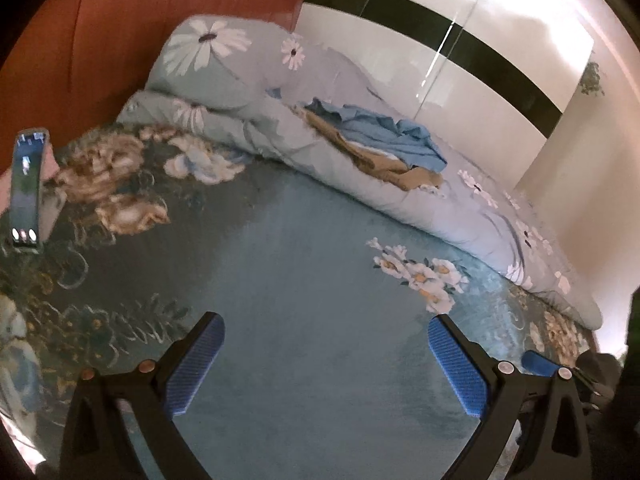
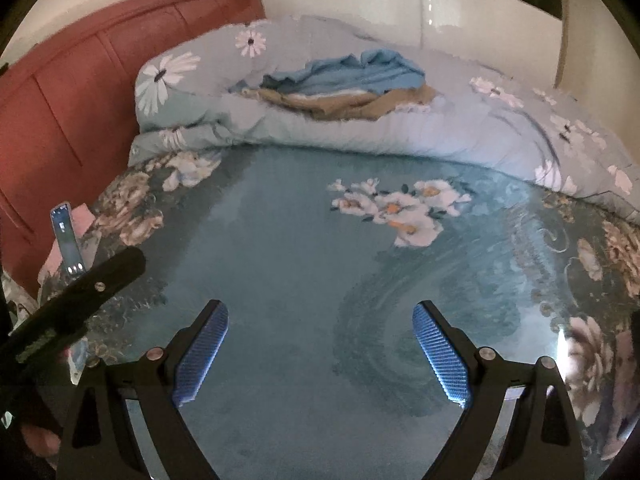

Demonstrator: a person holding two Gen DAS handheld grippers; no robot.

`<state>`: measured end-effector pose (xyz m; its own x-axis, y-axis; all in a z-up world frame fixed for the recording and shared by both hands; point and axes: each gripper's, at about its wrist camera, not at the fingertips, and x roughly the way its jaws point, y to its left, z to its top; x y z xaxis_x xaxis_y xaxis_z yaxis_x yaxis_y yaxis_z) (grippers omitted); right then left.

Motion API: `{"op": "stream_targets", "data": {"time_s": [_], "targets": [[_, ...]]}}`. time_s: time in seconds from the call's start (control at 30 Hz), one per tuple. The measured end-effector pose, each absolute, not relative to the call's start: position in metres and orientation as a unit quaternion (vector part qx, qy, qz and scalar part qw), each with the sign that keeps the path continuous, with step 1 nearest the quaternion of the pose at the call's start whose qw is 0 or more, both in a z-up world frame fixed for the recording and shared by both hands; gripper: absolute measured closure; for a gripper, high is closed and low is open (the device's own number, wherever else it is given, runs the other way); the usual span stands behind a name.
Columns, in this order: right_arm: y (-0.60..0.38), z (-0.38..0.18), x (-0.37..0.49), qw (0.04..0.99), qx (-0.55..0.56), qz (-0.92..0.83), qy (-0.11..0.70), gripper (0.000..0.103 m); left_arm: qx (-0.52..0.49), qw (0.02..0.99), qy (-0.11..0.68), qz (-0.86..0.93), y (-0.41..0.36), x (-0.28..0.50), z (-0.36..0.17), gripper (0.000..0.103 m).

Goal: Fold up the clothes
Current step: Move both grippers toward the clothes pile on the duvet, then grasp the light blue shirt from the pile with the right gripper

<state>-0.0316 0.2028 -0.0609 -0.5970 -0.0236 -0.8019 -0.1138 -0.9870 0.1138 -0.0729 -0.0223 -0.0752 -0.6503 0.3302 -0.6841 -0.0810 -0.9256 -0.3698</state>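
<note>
A loose pile of clothes lies on the rolled quilt at the far side of the bed: a crumpled blue garment (image 1: 380, 136) (image 2: 352, 74) on top of a tan one (image 1: 384, 164) (image 2: 340, 106). My left gripper (image 1: 324, 328) hovers open over the teal floral blanket (image 1: 304, 272), well short of the pile. My right gripper (image 2: 320, 316) is also open above the same blanket (image 2: 280, 248), nothing between its blue pads. The left gripper's black body (image 2: 80, 288) shows at the lower left of the right wrist view.
A pale floral quilt (image 1: 360, 200) (image 2: 440, 132) is bunched along the far edge against a glossy white wardrobe (image 1: 460, 48). A red headboard (image 1: 100, 40) (image 2: 72, 92) stands on the left. A phone (image 1: 26, 188) (image 2: 68, 240) is propped up near it.
</note>
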Motion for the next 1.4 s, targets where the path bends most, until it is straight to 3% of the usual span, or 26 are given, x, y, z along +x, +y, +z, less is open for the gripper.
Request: {"op": "stream_targets", "data": {"time_s": [0.27,0.77,0.83,0.87,1.17,1.23,1.33,1.4], "targets": [[0.226,-0.068,-0.134,0.019,-0.458,0.887,0.061,0.009,-0.422,0.098,-0.114,0.894,-0.031,-0.108,-0.111,0.0],[0.193,-0.052,-0.462,0.007,-0.431,0.9,-0.069,0.013,-0.397,0.085,-0.185,0.895,-0.074,-0.206,-0.162,0.0],[0.185,-0.061,-0.497,0.022,-0.435,0.896,-0.088,0.032,-0.405,0.075,-0.173,0.894,-0.076,-0.211,-0.169,0.0],[0.181,-0.065,-0.514,0.03,-0.437,0.894,-0.097,0.035,-0.403,0.069,-0.164,0.898,-0.078,-0.212,-0.171,0.0],[0.162,-0.094,-0.591,0.084,-0.435,0.881,-0.164,0.039,-0.392,0.062,-0.178,0.901,-0.089,-0.217,-0.185,0.0],[0.162,-0.09,-0.599,0.099,-0.428,0.883,-0.166,0.064,-0.396,0.068,-0.186,0.897,-0.09,-0.219,-0.188,0.0],[0.171,-0.082,-0.605,0.116,-0.433,0.883,-0.14,0.093,-0.406,0.067,-0.191,0.891,-0.09,-0.221,-0.189,0.0],[0.179,-0.077,-0.603,0.12,-0.44,0.882,-0.114,0.097,-0.412,0.069,-0.206,0.885,-0.093,-0.221,-0.188,0.0]]}}
